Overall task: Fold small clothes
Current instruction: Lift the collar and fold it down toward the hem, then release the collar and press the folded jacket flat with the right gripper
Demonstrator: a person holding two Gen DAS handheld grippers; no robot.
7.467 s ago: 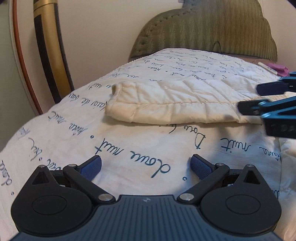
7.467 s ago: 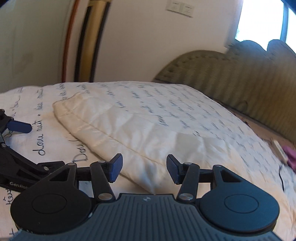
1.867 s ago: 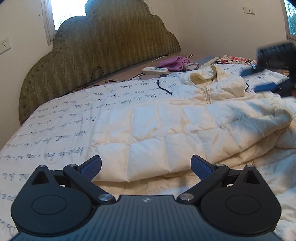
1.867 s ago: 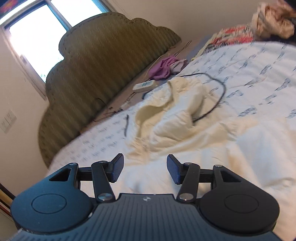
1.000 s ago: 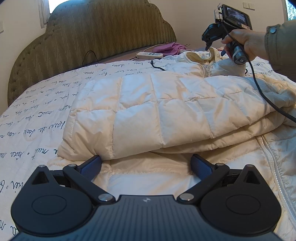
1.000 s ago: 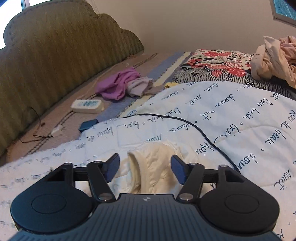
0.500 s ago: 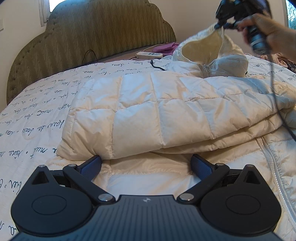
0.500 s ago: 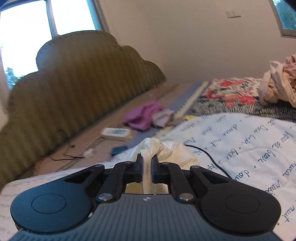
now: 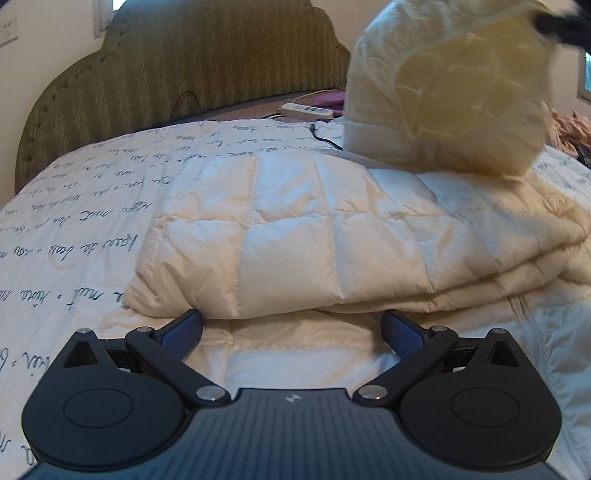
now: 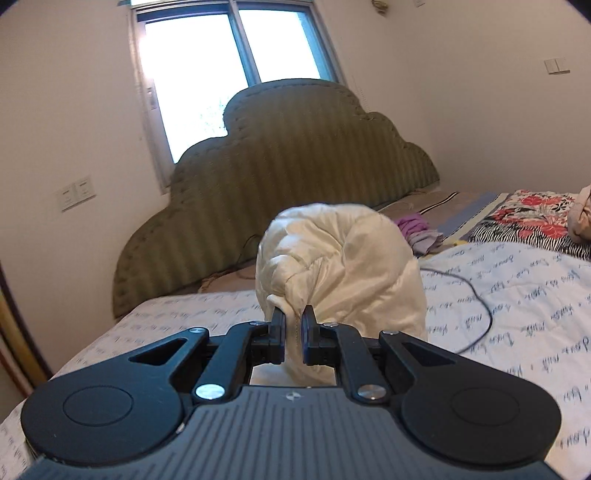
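Observation:
A cream quilted jacket (image 9: 314, 236) lies partly folded on the bed, one layer doubled over another. My left gripper (image 9: 291, 326) stands open low over its near hem, blue pads on either side of the fold's edge, nothing pinched. My right gripper (image 10: 293, 328) is shut on the jacket's hood (image 10: 343, 266), which bulges up in front of it. In the left wrist view the lifted hood (image 9: 450, 96) hangs high at the upper right, and the right gripper (image 9: 565, 22) shows only as a dark blur at the top right corner.
The bed wears a white quilt (image 9: 92, 221) with blue handwriting. A green padded headboard (image 10: 288, 177) stands behind. A power strip (image 9: 306, 110), purple clothes (image 10: 417, 227) and a black cable (image 10: 476, 299) lie near the headboard. Floral bedding (image 10: 532, 218) is at the right.
My right gripper closed on the hood and carried it up and toward the left, over the folded body. My left gripper stayed open at the hem.

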